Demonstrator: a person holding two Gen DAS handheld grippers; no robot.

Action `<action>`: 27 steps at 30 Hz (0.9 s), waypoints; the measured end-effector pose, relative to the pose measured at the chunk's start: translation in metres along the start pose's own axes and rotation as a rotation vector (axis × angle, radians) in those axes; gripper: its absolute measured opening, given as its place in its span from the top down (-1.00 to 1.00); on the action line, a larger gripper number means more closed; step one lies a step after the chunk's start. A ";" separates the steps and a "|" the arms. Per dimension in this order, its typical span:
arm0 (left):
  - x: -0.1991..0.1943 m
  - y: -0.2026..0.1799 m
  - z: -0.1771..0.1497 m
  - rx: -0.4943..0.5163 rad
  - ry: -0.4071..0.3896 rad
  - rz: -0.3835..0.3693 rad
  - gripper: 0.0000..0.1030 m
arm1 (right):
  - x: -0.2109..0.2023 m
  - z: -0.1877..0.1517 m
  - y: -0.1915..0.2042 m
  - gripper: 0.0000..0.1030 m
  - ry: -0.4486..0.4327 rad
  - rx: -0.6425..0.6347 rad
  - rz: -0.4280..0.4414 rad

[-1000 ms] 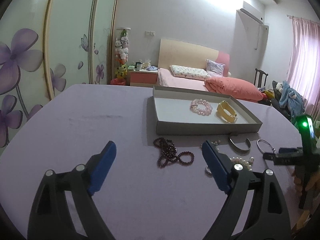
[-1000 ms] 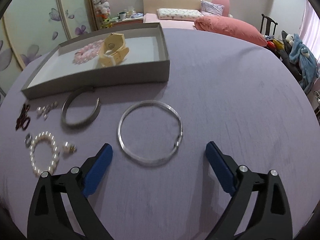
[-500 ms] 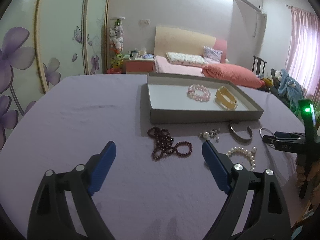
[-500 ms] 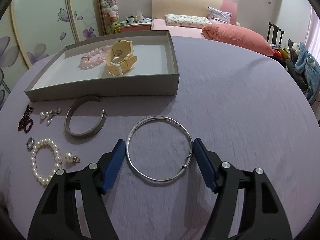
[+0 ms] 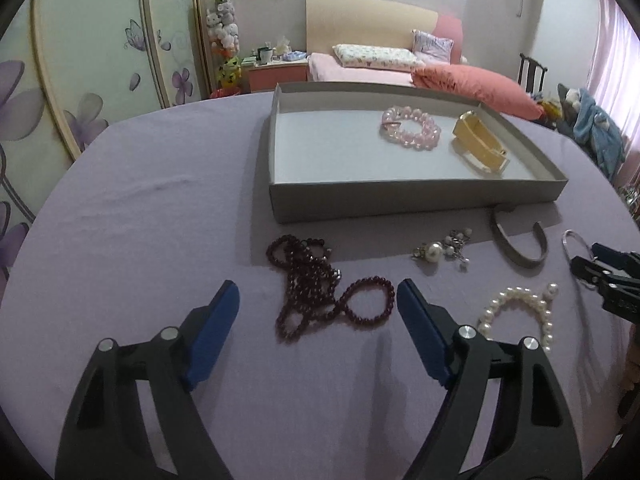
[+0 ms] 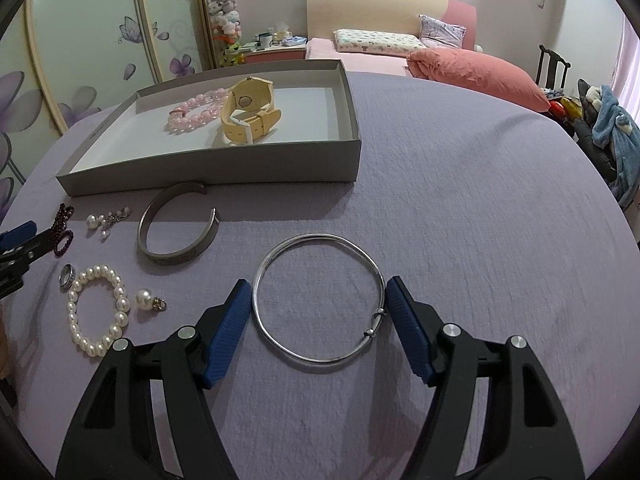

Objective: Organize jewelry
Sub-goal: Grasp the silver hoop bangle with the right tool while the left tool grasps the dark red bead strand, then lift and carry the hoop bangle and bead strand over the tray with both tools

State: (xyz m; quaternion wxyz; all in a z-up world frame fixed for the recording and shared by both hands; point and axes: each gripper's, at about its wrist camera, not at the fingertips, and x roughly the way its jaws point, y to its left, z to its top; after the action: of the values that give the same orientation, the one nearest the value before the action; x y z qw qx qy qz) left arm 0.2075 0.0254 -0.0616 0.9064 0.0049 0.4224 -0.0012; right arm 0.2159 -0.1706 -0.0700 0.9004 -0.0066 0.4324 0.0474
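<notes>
Left wrist view. Your left gripper [image 5: 318,312] stands wide, its jaws just narrowed a little, with nothing pressed between them. The dark red bead strand [image 5: 320,284] lies tangled on the purple tablecloth [image 5: 132,216], its near loop between the blue pads, untouched. Beyond it sits the grey tray [image 5: 416,198], holding the pink bead bracelet [image 5: 412,128] and, to its right, the cream watch [image 5: 478,146]. In front of the tray, on the cloth: pearl earrings [image 5: 440,250], grey cuff bangle [image 5: 520,240], pearl bracelet [image 5: 516,312].

Right wrist view. Your right gripper [image 6: 318,320] has just closed partway around the thin silver hoop [image 6: 318,298], which lies flat on the cloth. Each pad stands right at the hoop's rim; whether they press on it cannot be told. To the left lie the cuff bangle [image 6: 180,228], the pearl bracelet [image 6: 98,310], a loose pearl drop [image 6: 146,299] and a small ring [image 6: 67,276]. The tray [image 6: 224,170] is behind, touching none of them.
</notes>
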 end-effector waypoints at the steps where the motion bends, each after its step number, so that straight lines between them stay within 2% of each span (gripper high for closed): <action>1: 0.004 -0.001 0.001 0.002 0.016 0.003 -0.54 | 0.000 0.000 0.000 -0.34 0.000 0.000 0.000; 3: 0.011 -0.001 0.001 -0.014 0.047 -0.028 -0.43 | 0.000 0.000 0.000 -0.34 0.000 0.000 0.000; 4: 0.012 -0.001 0.002 -0.014 0.046 -0.014 -0.32 | 0.000 0.000 0.000 -0.34 0.000 0.000 0.000; 5: 0.012 -0.002 0.002 -0.009 0.045 -0.003 -0.15 | 0.000 0.000 0.000 -0.34 0.000 0.000 0.000; 6: 0.012 -0.003 0.003 -0.002 0.041 -0.001 -0.07 | 0.000 0.000 0.000 -0.34 0.000 0.000 0.000; 8: 0.012 -0.002 0.004 -0.004 0.032 -0.010 0.45 | 0.000 0.000 0.003 -0.34 0.000 -0.001 0.000; 11: 0.012 0.001 0.006 -0.021 0.026 -0.025 0.71 | 0.000 0.000 0.004 -0.34 0.000 0.000 -0.001; 19: 0.009 0.008 0.004 -0.053 0.015 -0.068 0.78 | -0.001 0.000 0.004 -0.34 0.000 -0.002 0.001; 27: -0.035 0.015 -0.010 -0.059 -0.137 -0.130 0.82 | -0.013 0.001 0.007 -0.34 -0.047 -0.002 0.026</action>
State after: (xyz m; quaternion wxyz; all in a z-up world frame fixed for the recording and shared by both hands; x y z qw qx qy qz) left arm 0.1770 0.0400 -0.0411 0.9310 -0.0492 0.3586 -0.0479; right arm 0.2080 -0.1644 -0.0595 0.9095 -0.0007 0.4113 0.0598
